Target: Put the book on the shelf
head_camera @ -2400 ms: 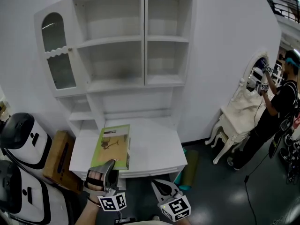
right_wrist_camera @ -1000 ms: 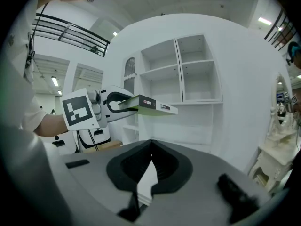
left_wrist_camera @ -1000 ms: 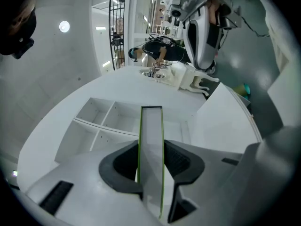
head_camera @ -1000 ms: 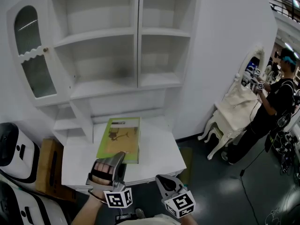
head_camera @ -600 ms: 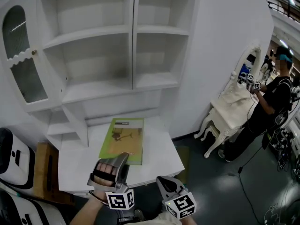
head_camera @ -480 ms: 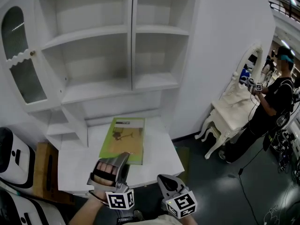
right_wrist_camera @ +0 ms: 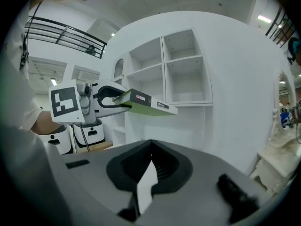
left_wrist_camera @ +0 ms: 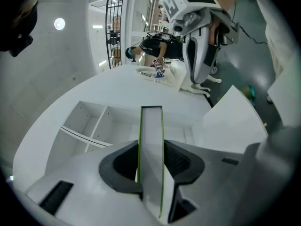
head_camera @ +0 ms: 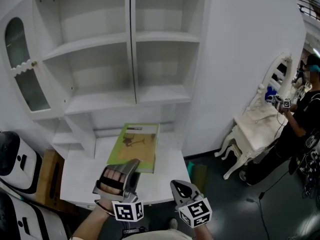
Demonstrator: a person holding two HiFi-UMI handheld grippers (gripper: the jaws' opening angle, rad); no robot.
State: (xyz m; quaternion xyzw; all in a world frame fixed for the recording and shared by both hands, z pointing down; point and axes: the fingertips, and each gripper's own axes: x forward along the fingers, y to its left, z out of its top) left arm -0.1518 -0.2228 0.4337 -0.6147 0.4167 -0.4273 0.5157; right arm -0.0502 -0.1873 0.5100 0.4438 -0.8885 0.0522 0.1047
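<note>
One book [head_camera: 137,145] flat in level left gripper [head_camera: 130,165], right gripper [head_camera: 179,185] closed

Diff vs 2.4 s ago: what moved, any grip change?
The book, held by the left gripper, has been carried forward toward the shelf unit, which fills more of the head view; the right gripper came along. Unchanged: left jaws clamped on the book, right gripper shut and empty.

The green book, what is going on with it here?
A person holds a gripper in each hand. The left gripper has its jaws shut on the green book and holds it level over the white desk, in front of the white shelf unit. The book is not yet on a shelf. The right gripper is shut and empty.
</note>
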